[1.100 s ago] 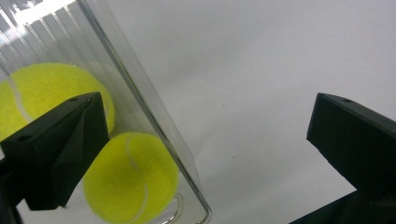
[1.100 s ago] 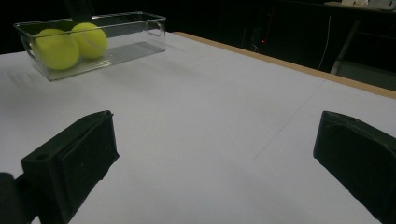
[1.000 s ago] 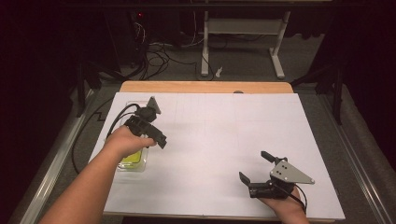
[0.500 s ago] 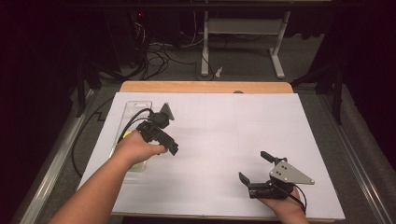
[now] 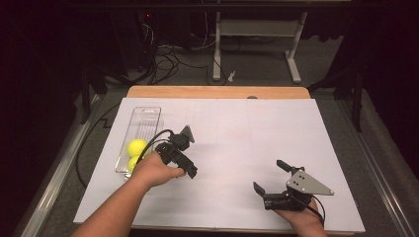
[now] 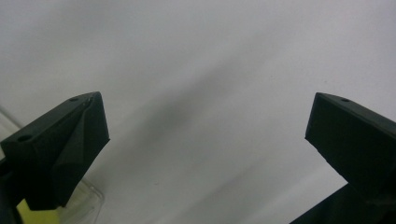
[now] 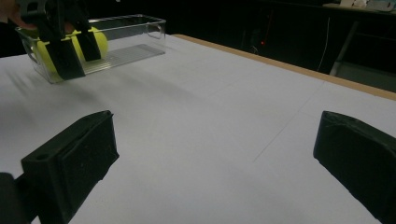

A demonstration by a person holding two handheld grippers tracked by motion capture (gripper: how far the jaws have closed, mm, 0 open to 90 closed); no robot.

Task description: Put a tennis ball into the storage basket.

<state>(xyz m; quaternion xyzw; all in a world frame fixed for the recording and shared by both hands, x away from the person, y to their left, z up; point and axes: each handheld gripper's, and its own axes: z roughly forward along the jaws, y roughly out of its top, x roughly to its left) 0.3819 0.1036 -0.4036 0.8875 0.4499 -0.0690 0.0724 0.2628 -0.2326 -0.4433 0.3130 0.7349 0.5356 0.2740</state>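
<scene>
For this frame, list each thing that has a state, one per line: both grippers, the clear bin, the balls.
left gripper: open, holds nothing, beside the bin above the white sheet.
right gripper: open, holds nothing, near the table's front edge.
clear bin: upright, no lid, far end bare.
two yellow balls: inside the bin, at its near end, side by side.

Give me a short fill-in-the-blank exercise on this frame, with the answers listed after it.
1. The clear bin holds ____ yellow balls.
2. The left gripper hangs above the white table with its jaws ____.
3. The right gripper holds ____ between its jaws.

Missing words: two; open; nothing
</scene>
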